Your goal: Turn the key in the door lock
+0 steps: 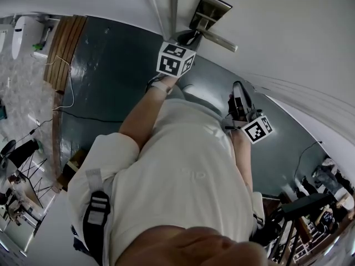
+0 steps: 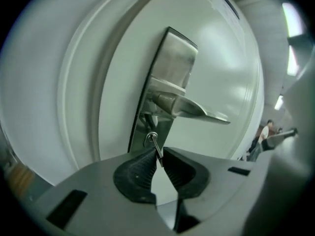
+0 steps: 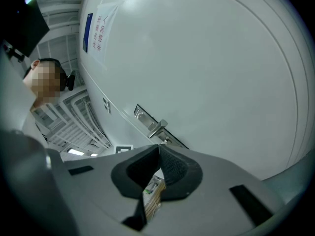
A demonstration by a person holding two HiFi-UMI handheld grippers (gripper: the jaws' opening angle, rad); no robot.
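The left hand-held gripper (image 2: 158, 154) is clenched on the small silver metal key (image 2: 154, 142), pinching it between ribbed black pads. The key sits in the keyhole at the lower end of the tall brushed-steel lock plate (image 2: 170, 73), just below the plate's steel lever handle (image 2: 197, 111), on the white door (image 2: 231, 58). Right of the plate, the right hand-held gripper (image 3: 158, 149) is closed and empty, jaw tips together, pointing at the door

Key (image 2: 156, 150) bow hidden btwn left hand-held gripper (image 2: 160, 155) pads.
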